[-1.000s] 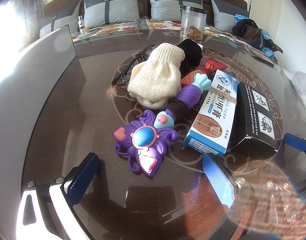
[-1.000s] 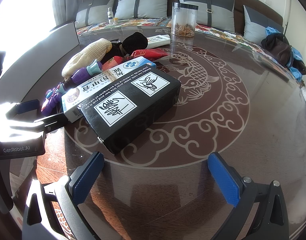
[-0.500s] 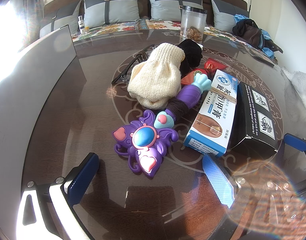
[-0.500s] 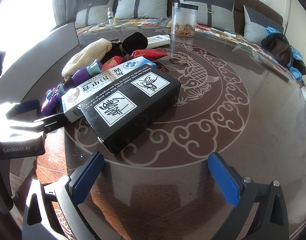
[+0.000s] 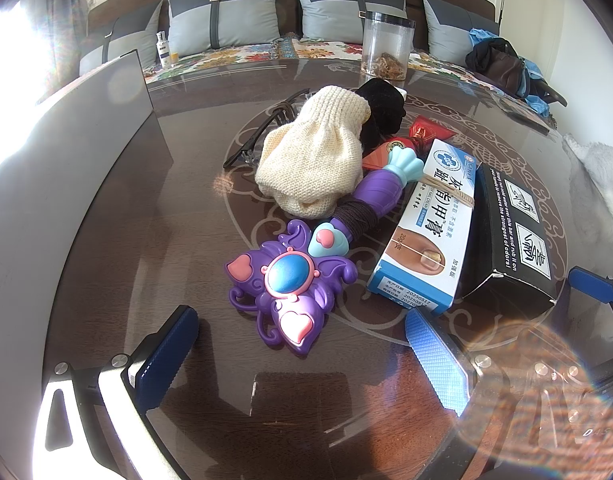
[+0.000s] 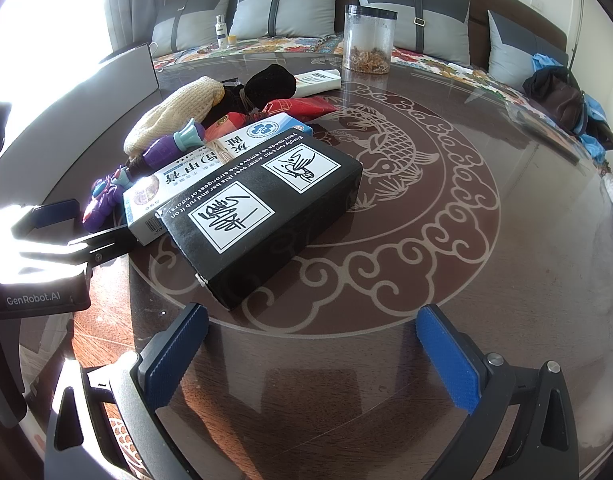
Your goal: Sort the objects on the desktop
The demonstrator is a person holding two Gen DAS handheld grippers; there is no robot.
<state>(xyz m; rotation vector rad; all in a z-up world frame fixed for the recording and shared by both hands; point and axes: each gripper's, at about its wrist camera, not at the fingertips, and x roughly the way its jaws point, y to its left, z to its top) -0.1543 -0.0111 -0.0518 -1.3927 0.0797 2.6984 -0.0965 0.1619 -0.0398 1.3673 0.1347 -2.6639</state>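
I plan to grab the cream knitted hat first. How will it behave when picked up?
The cream knitted hat is slumped, so probably floppy and light. It leans on the purple toy wand, which may shift.

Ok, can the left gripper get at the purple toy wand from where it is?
Probably yes. The left gripper is open, and the purple toy wand has its head lying just ahead of it on bare table, with nothing between them.

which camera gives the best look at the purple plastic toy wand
The left wrist view: the purple plastic toy wand lies whole and near. In the right wrist view, it is distant, partly hidden by the white-and-blue cardboard box.
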